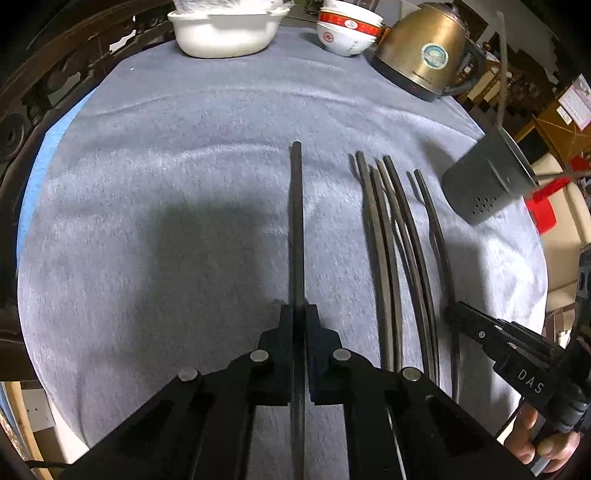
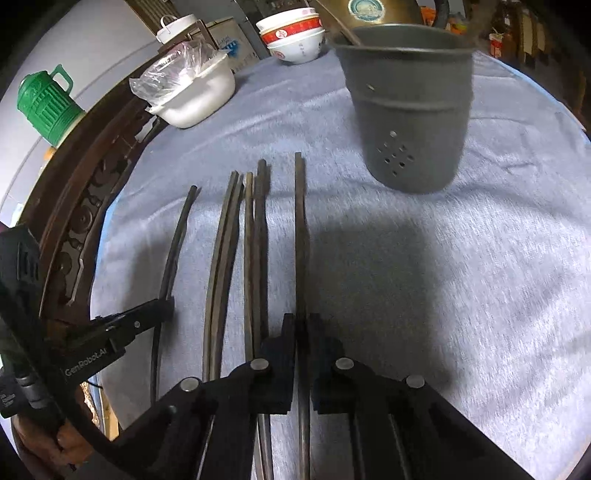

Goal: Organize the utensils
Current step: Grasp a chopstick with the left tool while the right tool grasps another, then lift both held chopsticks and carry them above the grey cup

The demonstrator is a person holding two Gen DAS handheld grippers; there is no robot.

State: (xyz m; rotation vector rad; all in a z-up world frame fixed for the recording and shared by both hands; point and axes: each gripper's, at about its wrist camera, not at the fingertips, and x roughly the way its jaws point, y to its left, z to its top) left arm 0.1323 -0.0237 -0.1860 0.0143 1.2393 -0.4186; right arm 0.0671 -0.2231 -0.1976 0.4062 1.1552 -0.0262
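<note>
Several dark chopsticks (image 1: 391, 258) lie side by side on the grey cloth (image 1: 166, 203). My left gripper (image 1: 299, 314) is shut on one chopstick (image 1: 296, 221), to the left of the row. My right gripper (image 2: 302, 321) is shut on the rightmost chopstick (image 2: 300, 229) of the row (image 2: 255, 251). The grey perforated utensil holder (image 2: 410, 114) stands upright ahead and right of the right gripper, with one stick in it. It also shows in the left wrist view (image 1: 487, 181) at far right. The left gripper shows in the right wrist view (image 2: 162, 308), the right gripper in the left wrist view (image 1: 452, 314).
At the table's far side stand a white dish (image 1: 225, 33), stacked red-and-white bowls (image 1: 347, 33) and a brass kettle (image 1: 424, 51). A green jug (image 2: 48, 107) sits off the table at left, beyond the carved wooden rim (image 2: 74, 221).
</note>
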